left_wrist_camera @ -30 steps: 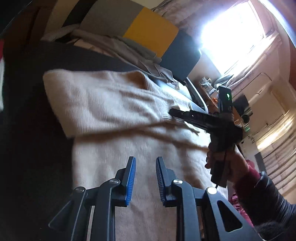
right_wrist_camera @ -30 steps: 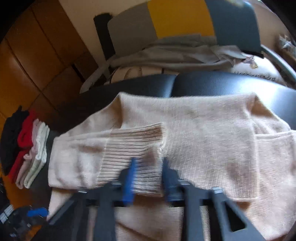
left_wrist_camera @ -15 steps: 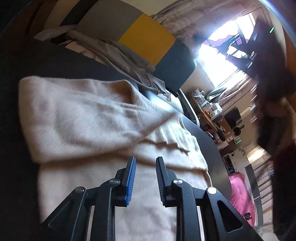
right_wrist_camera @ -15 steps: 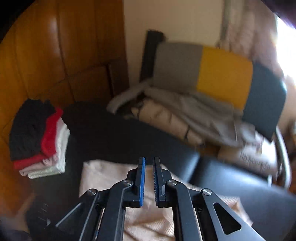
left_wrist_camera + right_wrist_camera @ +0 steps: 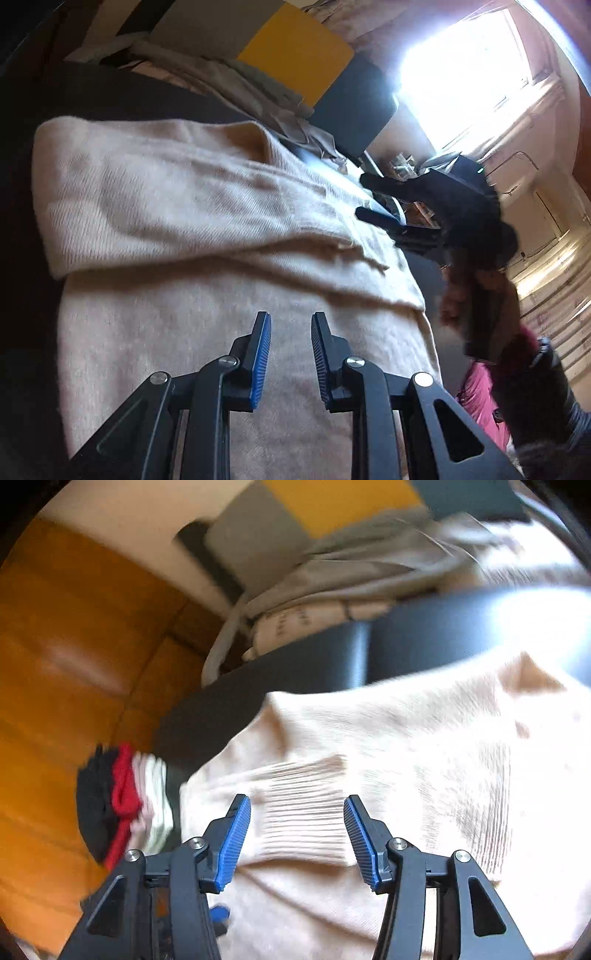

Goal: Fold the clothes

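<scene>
**Jaws spread, cuff lined up for the sleeve fold**

Jaws on my right gripper (image 5: 297, 834) stand wide apart with nothing between them, framing the ribbed cuff (image 5: 306, 812) of the cream knitted sweater (image 5: 424, 760), which lies flat on the black leather seat (image 5: 295, 668). My left gripper (image 5: 290, 354) has its blue pads (image 5: 260, 363) parted by a narrower gap, also empty, hovering over the sweater's lower body at six o'clock in its view.

I judge the step in hand is taking the sleeve, which lies folded across the chest. To do it well, I should come down so both pads bracket the cuff's full thickness, then close on ribbing only, not the body layer beneath. The knit looks soft and stretchy, so a shallow bite may slip; a deep one may drag the whole garment.

Further out at nine o'clock in the right view, a stack of folded black, red and white clothes (image 5: 122, 805) sits against the orange wooden panel (image 5: 74, 646). At twelve o'clock, a grey, yellow and blue cushion (image 5: 280, 48) backs a heap of unfolded grey garments (image 5: 351, 572).
</scene>
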Available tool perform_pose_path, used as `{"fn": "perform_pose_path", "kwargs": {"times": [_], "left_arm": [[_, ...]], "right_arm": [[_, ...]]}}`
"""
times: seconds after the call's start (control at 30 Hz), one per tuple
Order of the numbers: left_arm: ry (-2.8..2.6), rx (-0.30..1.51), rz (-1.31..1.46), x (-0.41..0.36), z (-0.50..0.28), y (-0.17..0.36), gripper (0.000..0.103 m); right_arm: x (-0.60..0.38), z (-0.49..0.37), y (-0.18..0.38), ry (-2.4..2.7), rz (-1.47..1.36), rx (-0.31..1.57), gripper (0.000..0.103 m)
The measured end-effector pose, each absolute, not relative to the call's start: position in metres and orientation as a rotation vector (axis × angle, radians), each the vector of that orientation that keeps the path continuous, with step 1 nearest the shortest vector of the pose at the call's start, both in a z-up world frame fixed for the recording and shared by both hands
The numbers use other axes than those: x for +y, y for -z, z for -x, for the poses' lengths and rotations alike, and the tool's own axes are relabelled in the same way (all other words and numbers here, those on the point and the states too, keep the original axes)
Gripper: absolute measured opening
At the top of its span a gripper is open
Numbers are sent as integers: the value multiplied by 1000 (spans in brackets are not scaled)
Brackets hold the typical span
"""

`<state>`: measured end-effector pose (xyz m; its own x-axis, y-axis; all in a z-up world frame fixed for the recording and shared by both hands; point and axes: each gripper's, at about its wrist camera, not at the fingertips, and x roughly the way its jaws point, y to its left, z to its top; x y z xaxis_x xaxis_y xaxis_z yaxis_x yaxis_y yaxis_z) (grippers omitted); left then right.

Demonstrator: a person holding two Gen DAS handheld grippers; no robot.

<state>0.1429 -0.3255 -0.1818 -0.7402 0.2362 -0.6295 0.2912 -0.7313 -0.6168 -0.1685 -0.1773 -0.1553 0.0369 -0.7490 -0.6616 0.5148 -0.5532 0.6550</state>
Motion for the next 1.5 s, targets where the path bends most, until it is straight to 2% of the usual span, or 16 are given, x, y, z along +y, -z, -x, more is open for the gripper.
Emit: {"fn": "perform_pose_path", "kwargs": {"times": [0.1,0.17,0.3,0.37,0.4,0.43,0.47,0.5,0.67,0.8,1.0,1.27,1.37,1.5], "left_arm": [[2648,1153,-1141,-324,-146,186,22],[2647,1153,-1144,-323,-148,187,22],[2651,1148,-1146,-321,-150,187,22],[2654,1151,-1143,-320,-152,187,22],[2657,1157,-1136,-320,-153,186,22],[2660,1163,-1129,-320,-155,186,22],[2663,1170,-1122,-319,-156,185,22],[2668,1176,-1111,-320,-158,184,22],[2695,1228,-1018,-324,-165,181,22],[2696,1292,-951,-330,-155,177,23],[2726,1245,-911,-331,-116,162,23],[2577,1203,-753,-377,-84,154,23],[2492,1225,-753,-393,-87,164,23],[2445,1243,-793,-398,-102,180,23]], "right_arm": [[-180,170,175,1631,-1382,-341,55],[-184,169,181,1644,-1369,-329,58],[-193,166,183,1600,-1353,-351,78],[-199,161,180,1613,-1345,-303,80],[-204,157,179,1642,-1357,-243,71],[-209,153,177,1670,-1367,-183,29],[-214,150,176,1697,-1377,-121,4],[-219,146,174,1718,-1381,-65,7],[-245,122,137,1737,-1283,146,7],[-276,106,81,1742,-1140,270,7],[-326,88,-16,1746,-916,395,7],[-329,101,-88,1847,-746,410,7],[-297,128,-84,1914,-774,357,7],[-242,166,-48,1985,-898,274,7]]}}
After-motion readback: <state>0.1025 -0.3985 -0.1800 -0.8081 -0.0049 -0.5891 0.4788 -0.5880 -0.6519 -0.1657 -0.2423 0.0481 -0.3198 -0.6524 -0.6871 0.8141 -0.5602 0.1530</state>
